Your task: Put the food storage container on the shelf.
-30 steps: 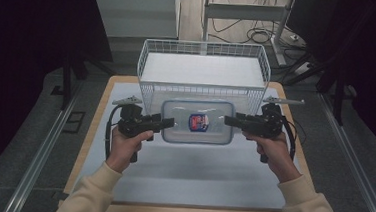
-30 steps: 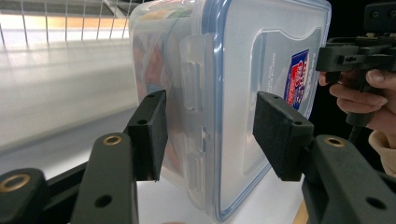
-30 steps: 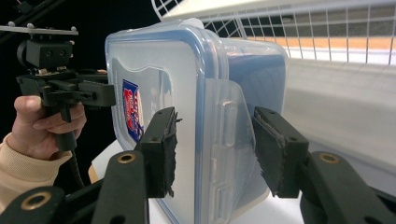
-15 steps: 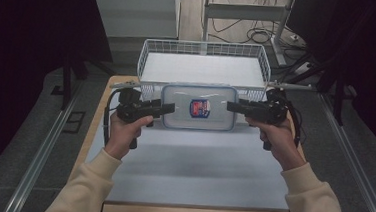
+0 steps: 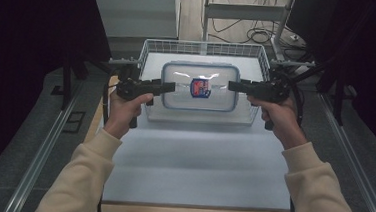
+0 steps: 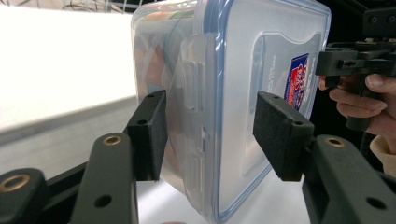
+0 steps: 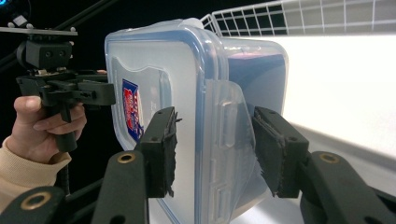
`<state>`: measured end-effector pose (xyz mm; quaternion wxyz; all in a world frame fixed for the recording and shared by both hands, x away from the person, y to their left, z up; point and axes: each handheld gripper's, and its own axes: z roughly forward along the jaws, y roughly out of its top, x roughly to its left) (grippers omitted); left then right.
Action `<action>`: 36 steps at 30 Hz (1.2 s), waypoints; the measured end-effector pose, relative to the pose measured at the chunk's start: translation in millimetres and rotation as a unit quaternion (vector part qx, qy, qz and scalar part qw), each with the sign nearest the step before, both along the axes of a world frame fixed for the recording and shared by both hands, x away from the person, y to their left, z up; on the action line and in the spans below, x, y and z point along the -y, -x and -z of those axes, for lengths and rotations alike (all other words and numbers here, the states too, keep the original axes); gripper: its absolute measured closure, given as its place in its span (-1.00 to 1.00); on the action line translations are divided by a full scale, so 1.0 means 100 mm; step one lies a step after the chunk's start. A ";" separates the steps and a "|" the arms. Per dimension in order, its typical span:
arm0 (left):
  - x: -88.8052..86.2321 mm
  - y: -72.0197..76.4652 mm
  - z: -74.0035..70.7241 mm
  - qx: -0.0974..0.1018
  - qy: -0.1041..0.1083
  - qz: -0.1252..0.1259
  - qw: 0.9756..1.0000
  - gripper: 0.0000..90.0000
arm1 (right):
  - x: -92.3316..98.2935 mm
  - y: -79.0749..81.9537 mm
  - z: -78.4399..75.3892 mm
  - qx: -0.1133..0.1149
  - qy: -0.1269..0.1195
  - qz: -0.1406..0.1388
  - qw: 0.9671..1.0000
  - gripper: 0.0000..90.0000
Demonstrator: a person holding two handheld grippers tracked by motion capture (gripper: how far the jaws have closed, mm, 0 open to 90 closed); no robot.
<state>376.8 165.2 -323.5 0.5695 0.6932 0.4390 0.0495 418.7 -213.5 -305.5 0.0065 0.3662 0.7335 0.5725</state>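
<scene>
I'm carrying the lidded plastic container [image 5: 199, 86], left gripper [image 5: 169, 87] and right gripper [image 5: 233, 85] clamped at nine and three o'clock, over the wire basket [image 5: 150, 56]; next, lower level.

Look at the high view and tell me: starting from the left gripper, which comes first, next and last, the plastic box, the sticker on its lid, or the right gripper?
1. Plastic box: its near end sits between the jaws of the left gripper.
2. Sticker: on the middle of the lid.
3. Right gripper: at the box's far end.
</scene>
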 end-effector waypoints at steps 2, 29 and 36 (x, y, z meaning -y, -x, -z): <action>0.00 -0.03 -0.02 0.001 -0.001 0.001 1.000 0.02 | 0.00 -0.03 -0.02 0.000 -0.001 -0.001 1.000 0.14; 0.00 -0.95 -0.16 -0.047 0.005 0.006 0.999 0.01 | 0.01 -0.92 -0.21 -0.053 -0.004 0.019 0.998 0.12; 0.03 -1.04 -0.12 -0.059 0.012 0.001 0.998 0.01 | 0.03 -1.03 -0.13 -0.076 -0.009 0.032 0.997 0.10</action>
